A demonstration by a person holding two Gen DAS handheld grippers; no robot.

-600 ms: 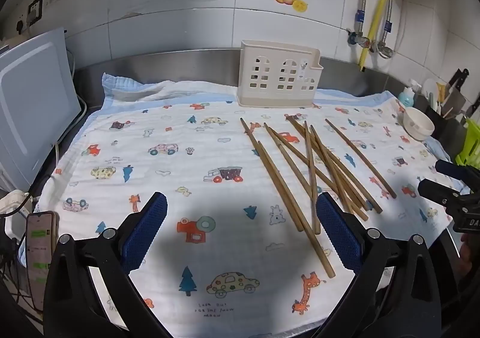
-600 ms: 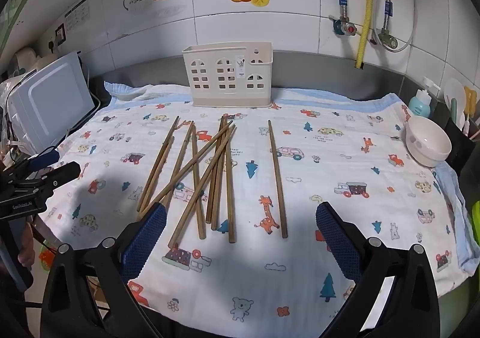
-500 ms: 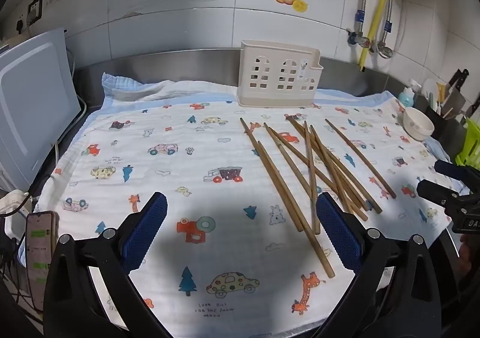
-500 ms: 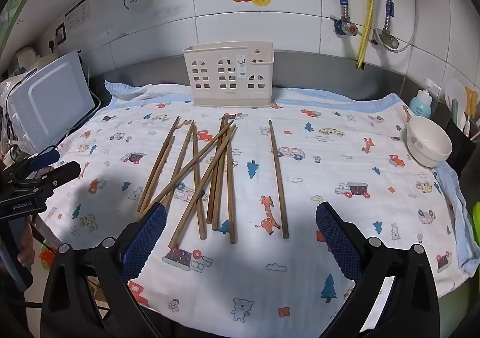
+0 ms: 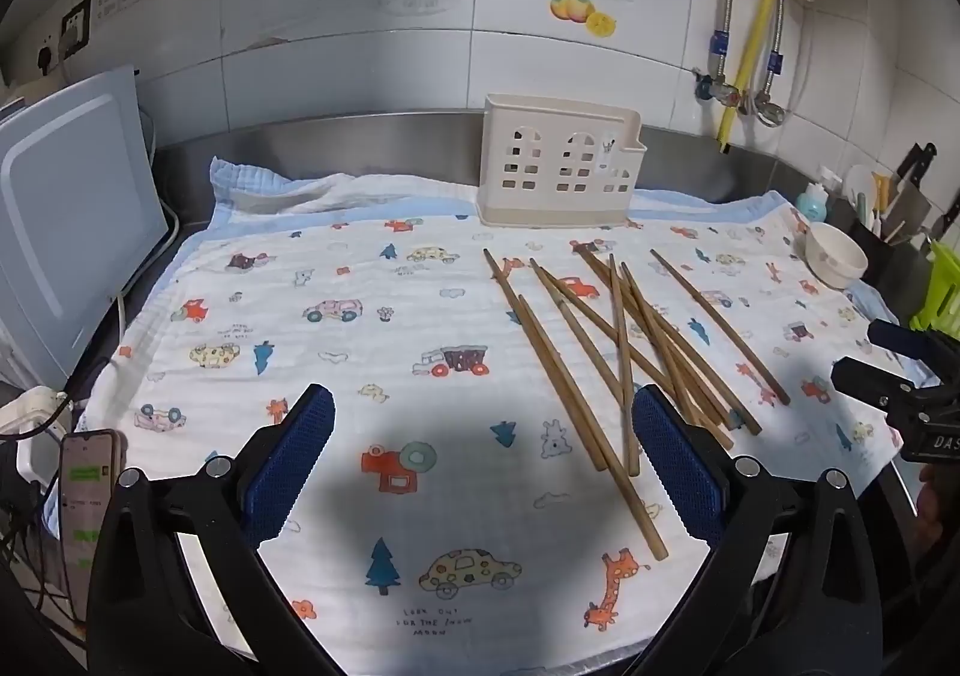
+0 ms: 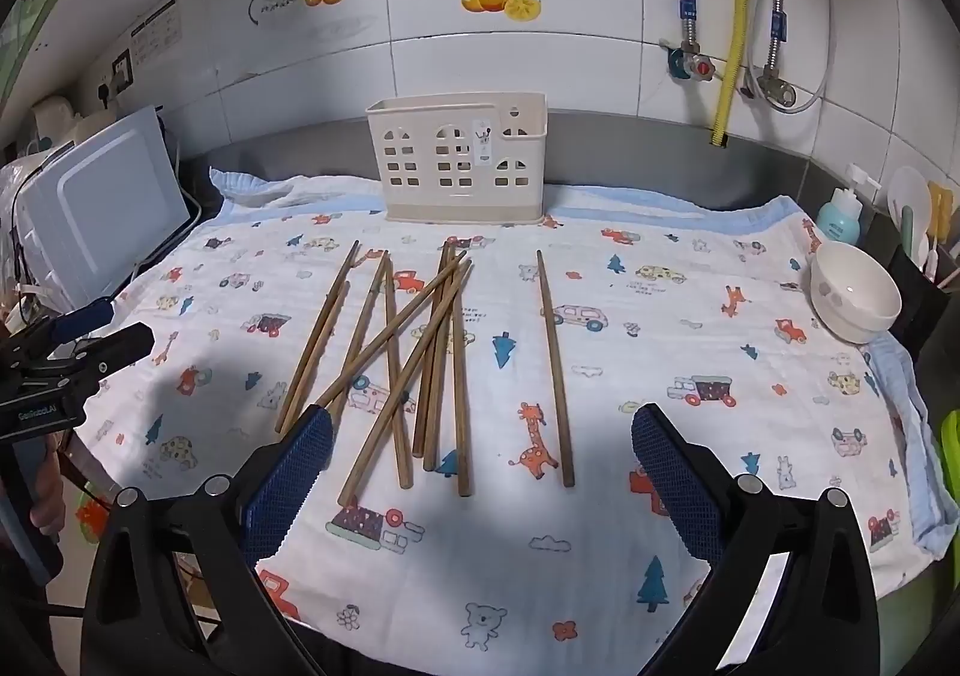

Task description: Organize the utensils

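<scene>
Both the left tongs [image 5: 483, 457] and right tongs [image 6: 482, 457] are held spread and empty, ready for a pick. The wooden chopsticks [image 6: 420, 358] are scattered on the cloth-covered table [image 6: 690, 316], the slotted holder [image 6: 459, 165] at twelve o'clock awaiting them.

Under my claws runs a steel counter [image 5: 420, 135], almost wholly covered by a white cloth [image 6: 630, 316] printed with cars, trees and giraffes. On that cloth lie my wooden chopsticks [image 6: 420, 352], most crossing in a loose heap, one single chopstick [image 6: 555, 370] apart to their right. At the back edge stands the cream utensil holder [image 6: 459, 159], upright. A white bowl [image 6: 855, 301] sits at the cloth's right edge.
</scene>
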